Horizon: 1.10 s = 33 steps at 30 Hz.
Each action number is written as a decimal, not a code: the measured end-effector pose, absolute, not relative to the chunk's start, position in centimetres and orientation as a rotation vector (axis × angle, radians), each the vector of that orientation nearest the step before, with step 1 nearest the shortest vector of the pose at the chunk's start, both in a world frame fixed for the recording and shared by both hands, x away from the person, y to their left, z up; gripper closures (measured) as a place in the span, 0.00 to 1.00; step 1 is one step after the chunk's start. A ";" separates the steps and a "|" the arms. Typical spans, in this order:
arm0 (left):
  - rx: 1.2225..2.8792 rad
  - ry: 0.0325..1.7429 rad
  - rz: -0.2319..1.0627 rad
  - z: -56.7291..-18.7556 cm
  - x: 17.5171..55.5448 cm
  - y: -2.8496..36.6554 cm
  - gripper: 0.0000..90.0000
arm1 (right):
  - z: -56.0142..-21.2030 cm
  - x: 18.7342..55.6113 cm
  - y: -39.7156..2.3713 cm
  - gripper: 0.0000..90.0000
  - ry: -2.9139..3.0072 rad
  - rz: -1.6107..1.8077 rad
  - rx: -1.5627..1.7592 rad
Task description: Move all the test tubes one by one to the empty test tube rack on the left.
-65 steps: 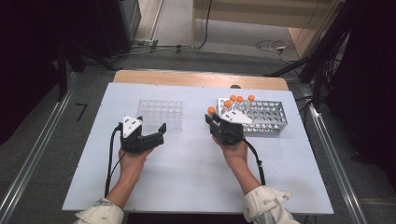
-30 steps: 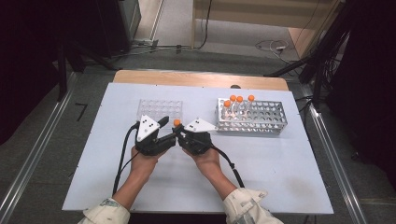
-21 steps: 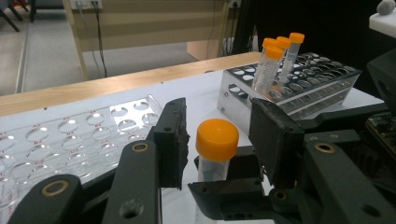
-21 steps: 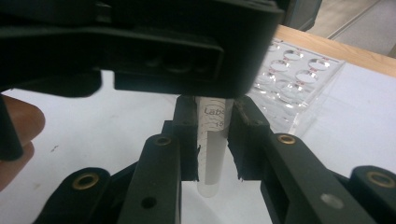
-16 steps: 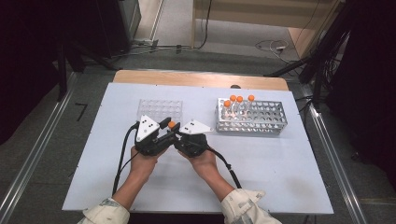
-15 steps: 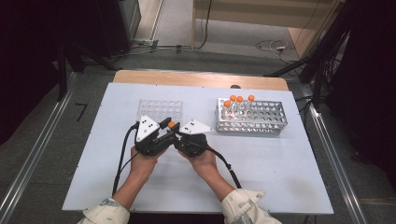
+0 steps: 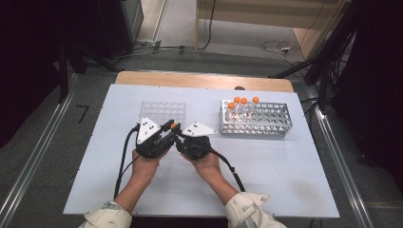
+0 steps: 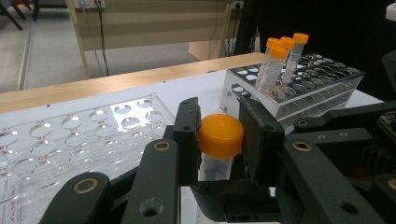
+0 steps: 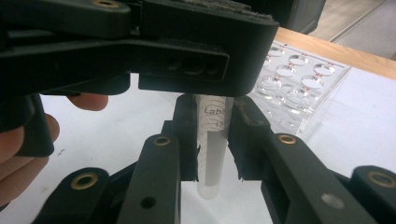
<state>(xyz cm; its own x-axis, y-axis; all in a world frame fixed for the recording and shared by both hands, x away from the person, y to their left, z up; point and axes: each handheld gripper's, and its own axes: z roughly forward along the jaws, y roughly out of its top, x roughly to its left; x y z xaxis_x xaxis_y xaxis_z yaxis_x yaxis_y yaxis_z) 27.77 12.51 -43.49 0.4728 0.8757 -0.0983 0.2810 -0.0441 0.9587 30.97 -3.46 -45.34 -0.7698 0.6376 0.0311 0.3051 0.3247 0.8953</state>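
Note:
A clear tube with an orange cap [image 7: 174, 126] is held between both grippers at the middle of the white table [image 7: 285, 171]. My left gripper [image 7: 167, 134] has just been closing and is now shut on the orange cap [image 8: 221, 136], which its pads [image 8: 187, 135] press from both sides. My right gripper [image 9: 214, 122] is shut on the tube's clear body [image 9: 211, 161], lower down, and the tube stands upright in it. The left gripper's black body [image 9: 187, 60] sits right above the right gripper's jaws. In the high view the right gripper [image 7: 180, 137] touches the left one.
A clear plastic rack [image 7: 163, 111] with empty wells lies just behind the grippers. A metal rack [image 7: 266, 124] at the right holds three orange-capped tubes [image 7: 242, 103] in its far left corner. The wooden edge [image 7: 204, 80] runs along the table's far side.
The right hand carried the tube from the metal rack to the middle, where both grippers met. The left gripper's jaws then closed on the cap; the hands have stayed put since.

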 end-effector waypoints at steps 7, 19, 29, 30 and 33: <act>1.574 1.030 0.656 -43.2 27.9 13.0 0.78 | -45.2 31.2 -3.8 0.44 2.273 1.436 0.830; 1.546 1.064 0.687 -42.5 28.5 14.1 0.78 | -45.4 31.9 -4.9 0.27 2.274 1.361 0.850; 1.516 1.095 0.745 -41.2 29.5 15.7 0.78 | -45.9 32.2 -6.2 0.26 2.264 1.325 0.870; 1.512 1.102 0.751 -41.0 29.7 15.9 0.78 | -45.9 32.2 -6.3 0.26 2.265 1.323 0.878; 1.503 1.119 0.765 -40.7 30.2 16.7 0.78 | -46.1 32.3 -6.7 0.26 2.262 1.314 0.880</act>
